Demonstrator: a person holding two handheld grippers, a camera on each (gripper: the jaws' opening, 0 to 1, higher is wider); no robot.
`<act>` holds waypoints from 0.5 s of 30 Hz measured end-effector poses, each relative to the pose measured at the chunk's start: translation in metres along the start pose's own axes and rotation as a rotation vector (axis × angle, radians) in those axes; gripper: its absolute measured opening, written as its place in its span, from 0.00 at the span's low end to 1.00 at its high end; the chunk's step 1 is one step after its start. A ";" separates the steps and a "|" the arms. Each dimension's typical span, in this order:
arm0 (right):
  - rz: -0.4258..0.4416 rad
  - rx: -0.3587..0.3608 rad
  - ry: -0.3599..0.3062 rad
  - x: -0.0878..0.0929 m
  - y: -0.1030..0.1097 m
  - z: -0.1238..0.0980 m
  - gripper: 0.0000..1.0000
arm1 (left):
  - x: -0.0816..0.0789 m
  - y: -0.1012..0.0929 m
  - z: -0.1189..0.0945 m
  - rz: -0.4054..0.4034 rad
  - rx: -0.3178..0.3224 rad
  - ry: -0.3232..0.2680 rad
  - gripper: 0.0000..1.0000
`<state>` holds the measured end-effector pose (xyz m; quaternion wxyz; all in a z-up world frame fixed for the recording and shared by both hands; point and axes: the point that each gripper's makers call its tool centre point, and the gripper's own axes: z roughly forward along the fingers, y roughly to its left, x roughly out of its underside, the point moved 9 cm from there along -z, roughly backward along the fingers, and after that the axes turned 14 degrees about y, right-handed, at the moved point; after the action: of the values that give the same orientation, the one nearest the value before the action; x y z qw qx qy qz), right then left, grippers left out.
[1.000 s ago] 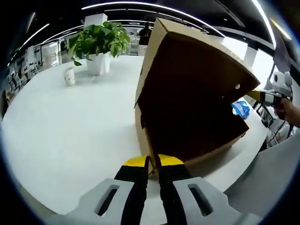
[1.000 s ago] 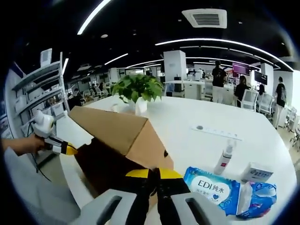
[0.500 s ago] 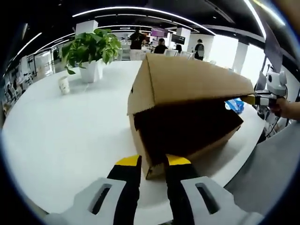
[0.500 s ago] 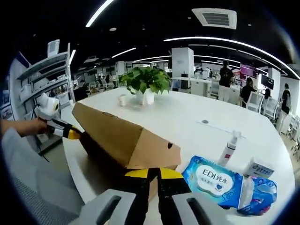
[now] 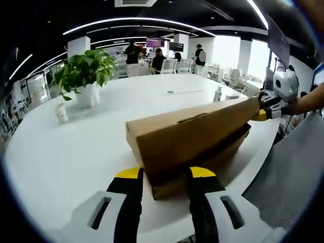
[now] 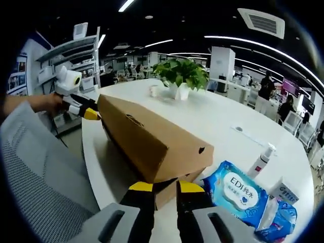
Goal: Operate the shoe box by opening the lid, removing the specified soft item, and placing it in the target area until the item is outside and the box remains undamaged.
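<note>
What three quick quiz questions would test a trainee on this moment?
1. True or false: the lid stands wide open.
2. In the right gripper view, what lies on the table beside the box? A) a wipes pack B) a shoe C) a hammer
3. Fill in: beyond the box, a white pot holds a green ____.

Key: 1 false, the lid is down, nearly shut on the box. 2 A. 3 plant.
</note>
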<state>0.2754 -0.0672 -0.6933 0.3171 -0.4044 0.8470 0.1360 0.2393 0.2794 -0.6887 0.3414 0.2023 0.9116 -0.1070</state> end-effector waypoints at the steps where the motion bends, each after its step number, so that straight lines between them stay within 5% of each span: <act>1: -0.006 -0.002 0.001 0.001 0.000 0.000 0.13 | 0.001 0.000 0.001 0.003 0.000 0.003 0.36; 15: -0.050 -0.049 0.028 0.010 0.008 0.006 0.21 | 0.011 0.001 0.003 0.025 -0.018 0.048 0.38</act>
<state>0.2673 -0.0646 -0.7047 0.2987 -0.4350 0.8374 0.1429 0.2338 0.2821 -0.6981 0.3225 0.2133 0.9179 -0.0897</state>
